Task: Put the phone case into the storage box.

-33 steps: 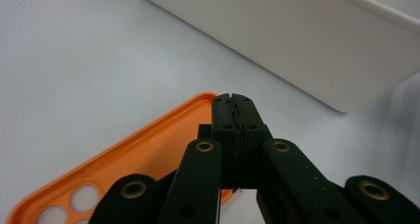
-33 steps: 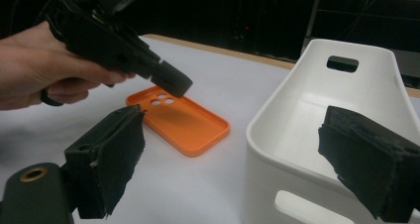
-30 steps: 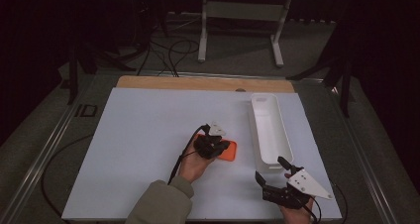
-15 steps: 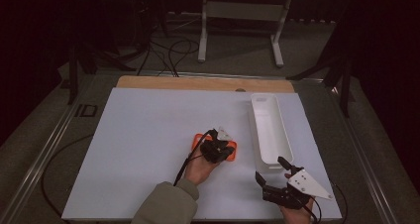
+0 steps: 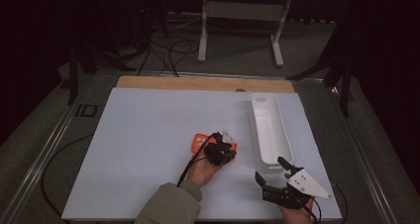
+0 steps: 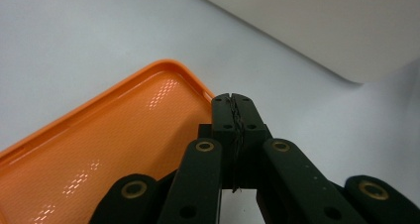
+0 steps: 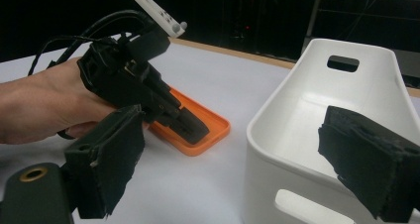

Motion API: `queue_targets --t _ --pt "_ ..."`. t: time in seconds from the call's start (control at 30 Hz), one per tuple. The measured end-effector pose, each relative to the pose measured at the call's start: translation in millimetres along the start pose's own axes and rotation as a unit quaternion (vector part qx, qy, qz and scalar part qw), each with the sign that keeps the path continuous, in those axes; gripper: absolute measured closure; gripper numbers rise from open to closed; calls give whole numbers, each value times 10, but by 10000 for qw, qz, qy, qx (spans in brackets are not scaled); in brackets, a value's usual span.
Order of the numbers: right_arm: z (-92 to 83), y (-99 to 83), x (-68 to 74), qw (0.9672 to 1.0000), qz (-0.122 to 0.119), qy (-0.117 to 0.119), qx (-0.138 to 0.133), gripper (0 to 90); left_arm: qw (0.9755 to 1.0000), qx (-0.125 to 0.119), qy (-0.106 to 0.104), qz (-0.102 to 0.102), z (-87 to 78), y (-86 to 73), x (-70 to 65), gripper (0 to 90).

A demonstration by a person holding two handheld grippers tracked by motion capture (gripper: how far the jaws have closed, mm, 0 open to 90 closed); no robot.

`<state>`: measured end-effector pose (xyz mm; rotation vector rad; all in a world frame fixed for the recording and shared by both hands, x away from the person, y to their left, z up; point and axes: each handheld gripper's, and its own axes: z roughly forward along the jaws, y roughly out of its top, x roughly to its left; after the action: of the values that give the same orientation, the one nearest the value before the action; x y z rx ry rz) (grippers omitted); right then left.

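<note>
White bin [image 5: 268,130] empty, orange tray [image 6: 99,149] empty under left gripper [image 6: 233,105] fingers closed, right gripper [image 5: 272,177] fingers wide apart, holding nothing

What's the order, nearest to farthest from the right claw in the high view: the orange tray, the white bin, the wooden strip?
From the right claw, at the table's near right:
1. White bin, just beyond it, toward the right edge.
2. Orange tray, to its left, under the left claw.
3. Wooden strip, along the far edge.

Orange phone case [image 6: 99,149], dotted texture inside; white bin [image 5: 268,130]; black fingers [image 6: 233,117].
</note>
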<state>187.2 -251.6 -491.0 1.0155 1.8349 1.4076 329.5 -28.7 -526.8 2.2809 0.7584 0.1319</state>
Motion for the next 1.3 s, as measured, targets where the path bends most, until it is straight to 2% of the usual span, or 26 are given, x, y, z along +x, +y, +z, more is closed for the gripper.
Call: queue_targets --t 0.17,0.37,0.57,0.63,0.7,0.83,0.9,1.03,1.1,1.17,1.2,1.23,1.27,1.3 --pt "-1 -1 -1 10000 14 -14 5 99 10000 78 -30 -2 8 -12 -12 900" --pt "-7 0 -5 10000 21 -18 -8 99 9997 209 -57 92 -16 -49 -35 900" --pt "-15 -1 -16 10000 33 -40 -12 99 9992 334 -110 185 -145 -177 -83 900" --pt "-16 0 -15 10000 26 -46 -12 99 9991 343 -134 187 -242 -284 -98 900" --pt "-15 1 -14 10000 26 -47 -13 99 9991 359 -120 196 -268 -306 -97 900" --pt "-13 2 -11 10000 25 -60 -14 99 9990 414 -31 178 -447 -477 -68 900" --pt "-14 2 -13 10000 26 -62 -16 99 9991 406 -31 156 -473 -505 -60 900" --pt "-9 -1 -12 10000 38 -71 -8 99 9990 422 141 44 -645 -668 13 900" --pt "-9 0 -10 10000 35 -68 -10 99 9989 435 172 40 -669 -687 29 900" --pt "-10 1 -11 10000 35 -74 -10 99 9983 463 338 -52 -760 -763 99 900" --pt "-10 1 -11 10000 35 -74 -10 99 9983 463 338 -52 -760 -763 99 900" --pt "-9 0 -15 10000 30 -79 -9 99 9977 486 457 -77 -807 -799 145 900" --pt "-6 -1 -16 10000 41 -82 -10 99 9977 486 457 -77 -807 -799 145 900" --pt "-5 -1 -15 10000 46 -78 -9 99 9966 518 636 -110 -864 -841 214 900"
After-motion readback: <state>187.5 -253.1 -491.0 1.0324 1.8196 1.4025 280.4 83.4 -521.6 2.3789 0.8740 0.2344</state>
